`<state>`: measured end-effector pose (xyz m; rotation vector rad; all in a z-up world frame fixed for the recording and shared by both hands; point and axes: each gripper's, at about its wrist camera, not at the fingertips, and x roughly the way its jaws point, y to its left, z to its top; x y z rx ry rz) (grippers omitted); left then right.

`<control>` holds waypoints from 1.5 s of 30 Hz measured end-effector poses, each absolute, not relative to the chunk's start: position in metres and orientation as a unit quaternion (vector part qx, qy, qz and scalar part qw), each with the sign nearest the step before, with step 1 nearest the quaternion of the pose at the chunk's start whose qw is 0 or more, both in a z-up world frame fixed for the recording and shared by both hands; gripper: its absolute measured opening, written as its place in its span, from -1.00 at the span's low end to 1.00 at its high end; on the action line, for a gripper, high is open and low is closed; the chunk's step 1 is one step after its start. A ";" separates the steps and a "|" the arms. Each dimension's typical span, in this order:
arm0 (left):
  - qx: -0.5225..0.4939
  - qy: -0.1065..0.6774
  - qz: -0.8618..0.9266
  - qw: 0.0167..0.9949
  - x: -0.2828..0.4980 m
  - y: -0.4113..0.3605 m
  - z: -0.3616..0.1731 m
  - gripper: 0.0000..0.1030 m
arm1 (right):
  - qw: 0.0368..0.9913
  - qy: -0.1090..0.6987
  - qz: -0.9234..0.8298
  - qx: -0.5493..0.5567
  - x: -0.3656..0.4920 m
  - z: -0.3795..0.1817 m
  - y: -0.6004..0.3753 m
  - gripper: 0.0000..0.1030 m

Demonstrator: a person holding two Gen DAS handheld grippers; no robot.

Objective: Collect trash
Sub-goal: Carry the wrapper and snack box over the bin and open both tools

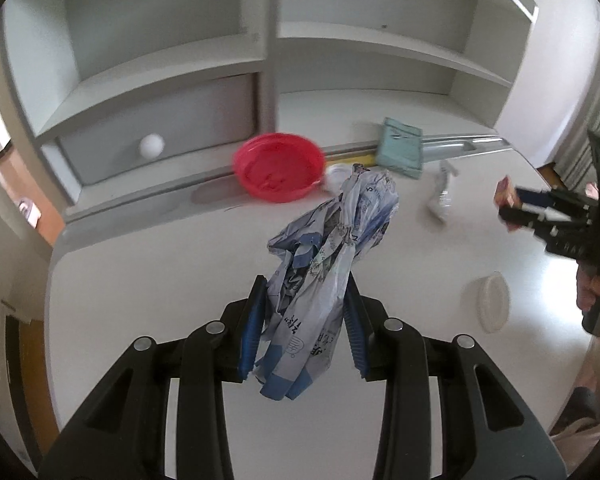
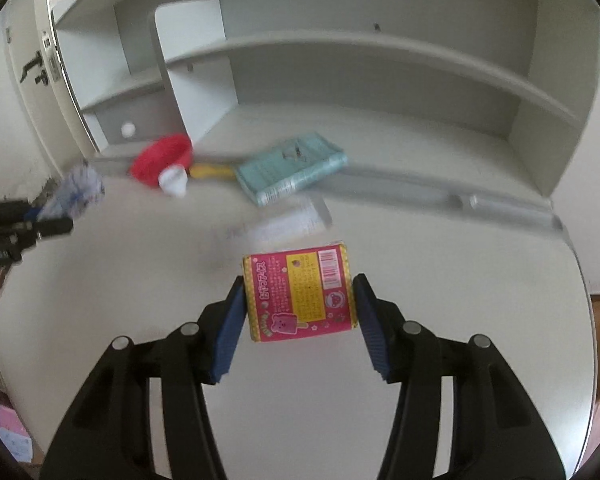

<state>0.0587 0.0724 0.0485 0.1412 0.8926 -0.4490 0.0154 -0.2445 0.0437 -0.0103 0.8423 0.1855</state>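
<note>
My left gripper [image 1: 306, 292] is shut on a crumpled blue-and-white printed wrapper [image 1: 332, 232] and holds it above the white desk [image 1: 160, 280]. It also shows at the left of the right wrist view [image 2: 52, 216] with the wrapper [image 2: 80, 190]. My right gripper [image 2: 298, 292] is shut on a pink-and-yellow snack box [image 2: 300, 292], held above the desk [image 2: 140, 280]. It shows at the right of the left wrist view [image 1: 508, 210] with the box [image 1: 508, 196]. A red bowl [image 1: 280, 166] sits at the desk's back, also in the right wrist view [image 2: 160, 158].
A teal book [image 1: 400, 146] lies at the back by the shelf unit [image 1: 172, 68]. A crumpled white scrap [image 1: 440, 196] and a white round lid [image 1: 494, 302] lie on the desk. A white cup [image 2: 174, 182], a yellow object [image 2: 212, 171] and a paper sheet [image 2: 292, 220] lie near the bowl.
</note>
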 end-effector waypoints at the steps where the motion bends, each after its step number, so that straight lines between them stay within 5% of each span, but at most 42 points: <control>1: 0.071 0.425 -0.220 0.875 0.057 0.065 0.052 -0.29 | 0.908 0.409 0.090 0.002 0.009 0.043 -0.249 0.02; 9: 0.096 0.392 -0.299 0.865 0.035 -0.021 0.084 -0.30 | 0.929 0.359 0.061 0.059 -0.060 0.082 -0.308 0.02; 24: 0.235 0.349 -0.591 0.688 -0.125 -0.395 0.083 -0.30 | 0.885 0.289 -0.211 0.299 -0.307 0.034 -0.600 0.02; 33: 0.307 0.439 -0.566 0.627 -0.191 -0.568 -0.041 -0.29 | 0.787 0.315 -0.286 0.446 -0.393 -0.079 -0.687 0.02; 45: 0.351 0.540 -0.505 0.575 -0.225 -0.590 -0.171 -0.28 | 0.713 0.390 -0.253 0.525 -0.400 -0.183 -0.701 0.03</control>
